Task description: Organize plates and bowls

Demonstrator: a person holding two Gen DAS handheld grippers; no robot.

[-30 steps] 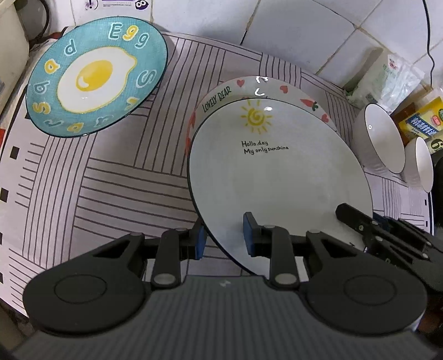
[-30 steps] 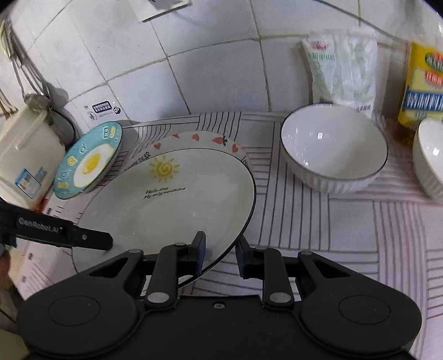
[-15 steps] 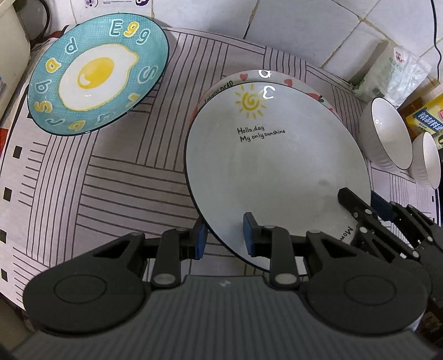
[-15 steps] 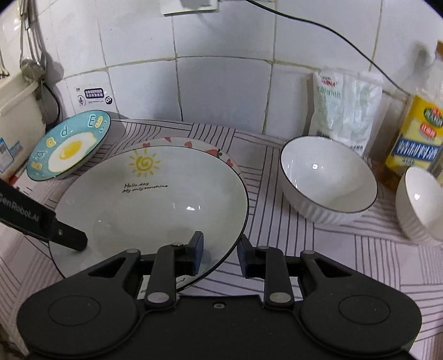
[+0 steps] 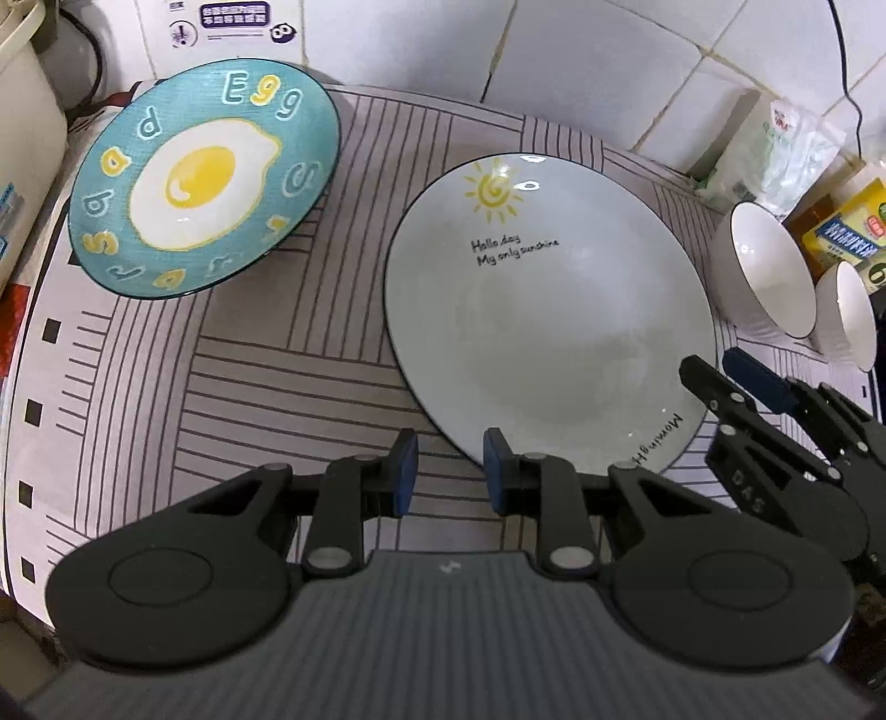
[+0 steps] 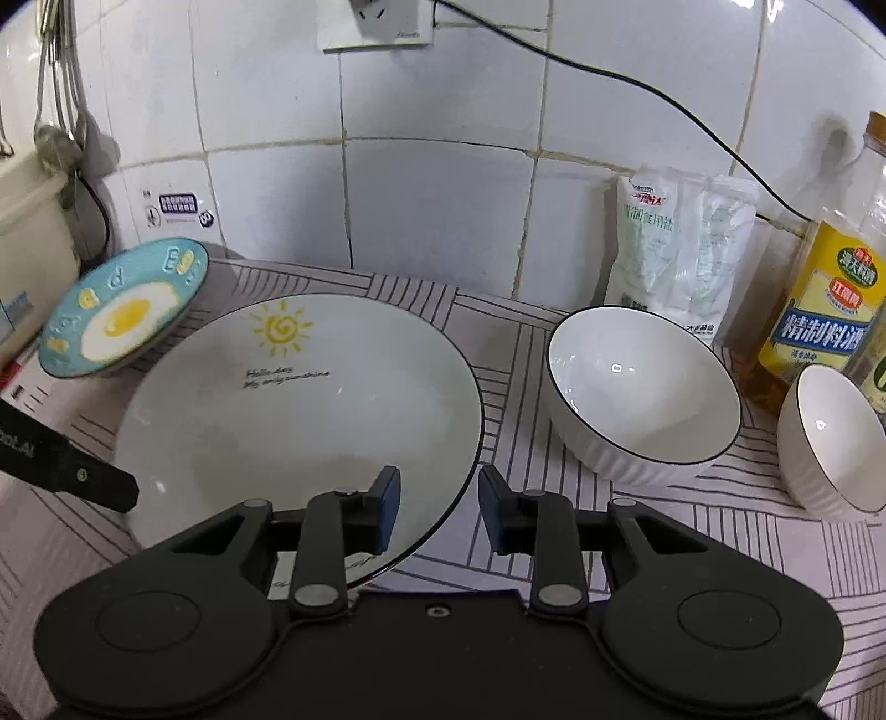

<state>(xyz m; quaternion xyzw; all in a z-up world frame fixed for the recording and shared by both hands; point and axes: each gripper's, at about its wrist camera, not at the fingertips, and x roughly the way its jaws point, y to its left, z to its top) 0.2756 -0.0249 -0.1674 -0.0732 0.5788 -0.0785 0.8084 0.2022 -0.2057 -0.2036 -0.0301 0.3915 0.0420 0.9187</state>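
The white sun plate point(image 5: 548, 332) point(image 6: 299, 421) lies flat on the striped cloth point(image 5: 221, 387) and covers the heart-rimmed plate beneath it. My left gripper point(image 5: 449, 471) straddles its near-left rim: the right pad overlaps the rim and cloth shows between the left pad and the plate. My right gripper point(image 6: 437, 507) straddles the near-right rim. Its jaws are opening, and the right pad stands clear of the edge. The teal egg plate point(image 5: 205, 183) point(image 6: 122, 315) leans at the back left. A large white bowl point(image 6: 642, 399) and a small one point(image 6: 836, 437) stand to the right.
A salt bag point(image 6: 681, 243) and a cooking wine bottle point(image 6: 825, 299) stand against the tiled wall at the back right. A white appliance point(image 5: 22, 138) sits at the far left. A socket point(image 6: 376, 22) with a black cable hangs above.
The sun plate sank from a tilt to lie flat, hiding the heart-rimmed plate. The right jaws spread wider. The left pad no longer touches the rim.
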